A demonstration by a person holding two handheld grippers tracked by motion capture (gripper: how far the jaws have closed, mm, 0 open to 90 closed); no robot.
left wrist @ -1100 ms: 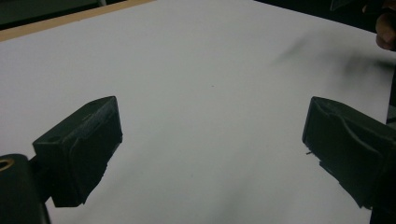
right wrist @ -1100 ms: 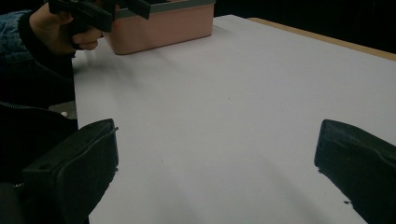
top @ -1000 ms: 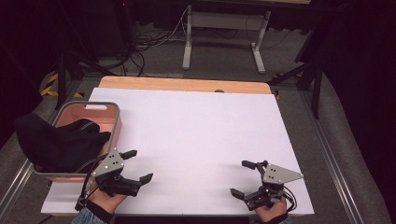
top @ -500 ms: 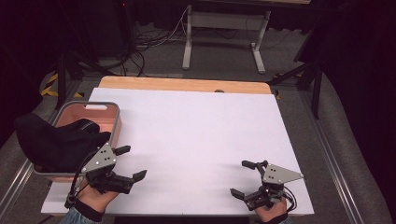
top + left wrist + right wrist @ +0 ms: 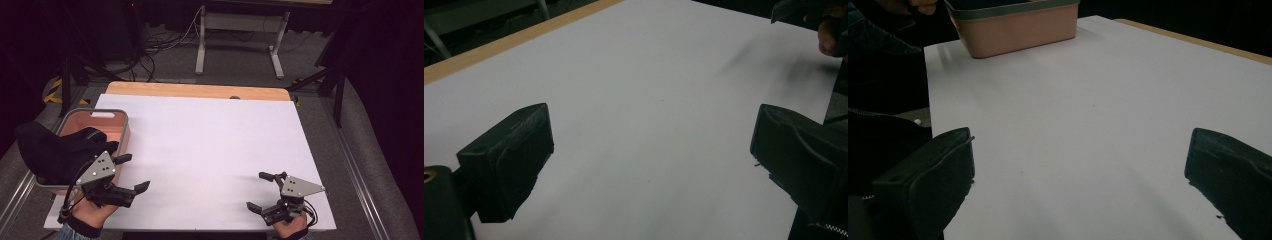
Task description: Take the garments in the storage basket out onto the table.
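1. At the table's seven o'clock corner, the left gripper (image 5: pixel 131 174) has drifted leftward since a second ago, off the open sheet and toward the basin; its grey three-cornered plate now tilts up against the basin's near corner.
2. Its black jaws stand wide apart, holding nothing, the upper jaw just beside the basin's rim.
3. The right gripper (image 5: pixel 260 191) has not shifted: it hovers at five o'clock, jaws spread equally wide and empty, over bare sheet.
4. The salmon-pink plastic basin with a grey rim (image 5: pixel 119 119) sits at nine o'clock, rectangular with rounded corners and a slot handle in its far wall.
5. A crumpled black cloth (image 5: pixel 52 150), soft and matte, lies heaped in the basin and spills over its left edge.
6. The smooth white sheet (image 5: pixel 210 145) covers the table, leaving a strip of pale wooden tabletop (image 5: pixel 195 90) showing at twelve o'clock.
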